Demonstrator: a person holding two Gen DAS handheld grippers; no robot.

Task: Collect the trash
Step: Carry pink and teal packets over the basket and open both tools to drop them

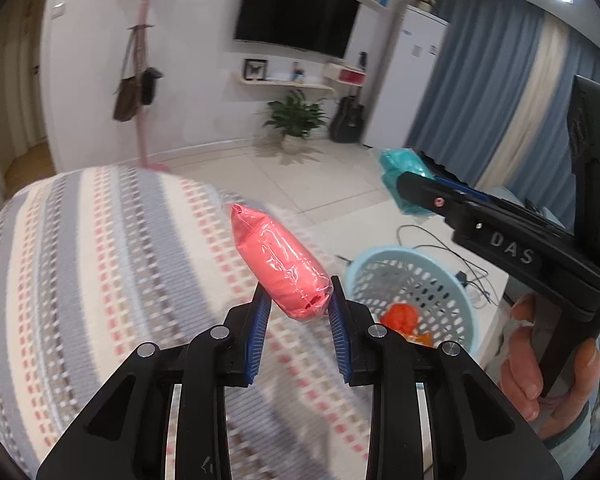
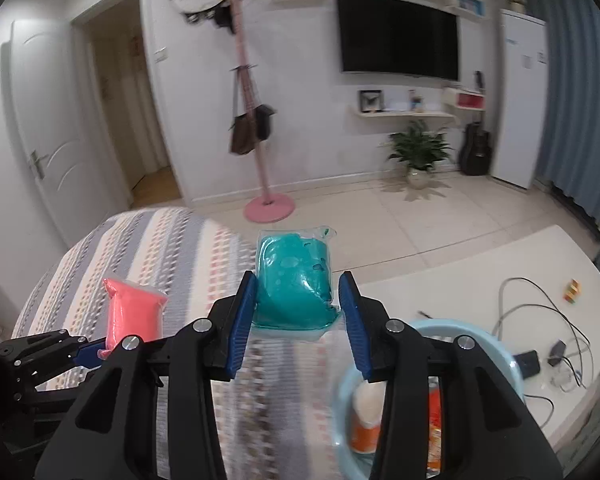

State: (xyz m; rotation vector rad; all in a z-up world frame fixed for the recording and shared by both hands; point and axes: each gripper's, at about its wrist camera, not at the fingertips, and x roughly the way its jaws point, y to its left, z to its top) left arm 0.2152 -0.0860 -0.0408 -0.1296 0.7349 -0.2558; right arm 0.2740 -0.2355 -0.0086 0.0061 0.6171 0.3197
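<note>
My left gripper (image 1: 299,284) is shut on the lower end of a pink plastic-wrapped packet (image 1: 278,256), which sticks up above the striped cover (image 1: 100,260). My right gripper (image 2: 298,276) is shut on a teal packet in clear wrap (image 2: 292,264), also held up in the air. In the left wrist view the right gripper (image 1: 404,184) reaches in from the right with the teal packet (image 1: 398,166) at its tip, and a hand (image 1: 524,360) is on its handle. A light blue perforated basket (image 1: 380,258) sits below and to the right, with orange rubbish (image 1: 400,318) inside.
The basket (image 2: 500,344) stands at the edge of a white low table (image 2: 460,280) that carries cables (image 2: 540,312), a black adapter (image 2: 528,362) and a small coloured cube (image 2: 572,291). A pink coat stand (image 2: 268,204), a potted plant (image 2: 418,152) and a guitar (image 2: 476,152) stand on the tiled floor.
</note>
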